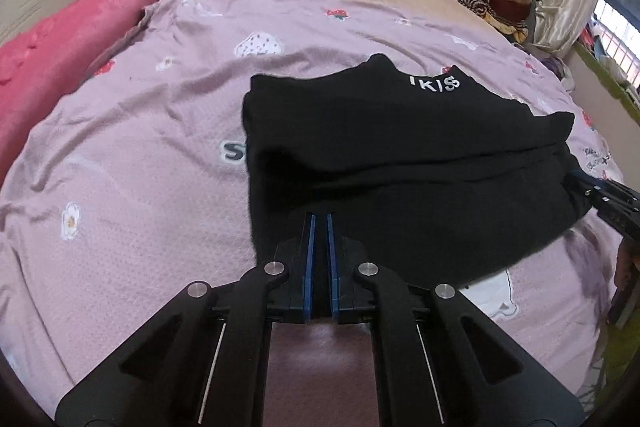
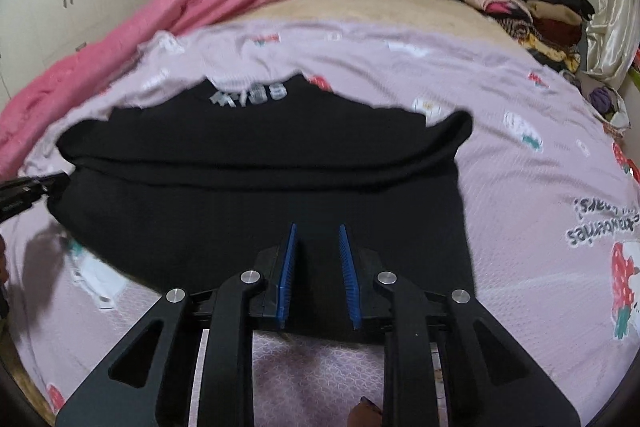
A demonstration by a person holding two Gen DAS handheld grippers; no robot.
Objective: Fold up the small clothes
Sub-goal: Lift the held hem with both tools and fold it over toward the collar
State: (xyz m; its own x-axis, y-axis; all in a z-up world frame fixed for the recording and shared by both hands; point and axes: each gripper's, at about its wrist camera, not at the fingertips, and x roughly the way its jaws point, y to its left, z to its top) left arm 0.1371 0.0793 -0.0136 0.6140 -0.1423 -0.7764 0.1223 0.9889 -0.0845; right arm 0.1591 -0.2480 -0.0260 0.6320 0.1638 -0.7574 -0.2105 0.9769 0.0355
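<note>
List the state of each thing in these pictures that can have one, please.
Black knitted garment with white letters: partly folded, lying on the bedspread.
Left tool: shut on the garment's near edge.
Right tool: slightly open, the garment's near edge between its pads.
Pink flower-printed bedspread: spread out, wrinkled.
Pink fleece blanket: bunched up.

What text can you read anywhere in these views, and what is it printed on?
"KIS": white letters on the black garment, near its far edge; further characters unclear, and blurred in the right wrist view.
"S": one large grey letter on the pink bedsheet, the rest hidden under the garment.
Upside-down dark script on the bedsheet, right wrist view: seemingly "strawberries", not certain.
Other sheet prints: too blurred.
</note>
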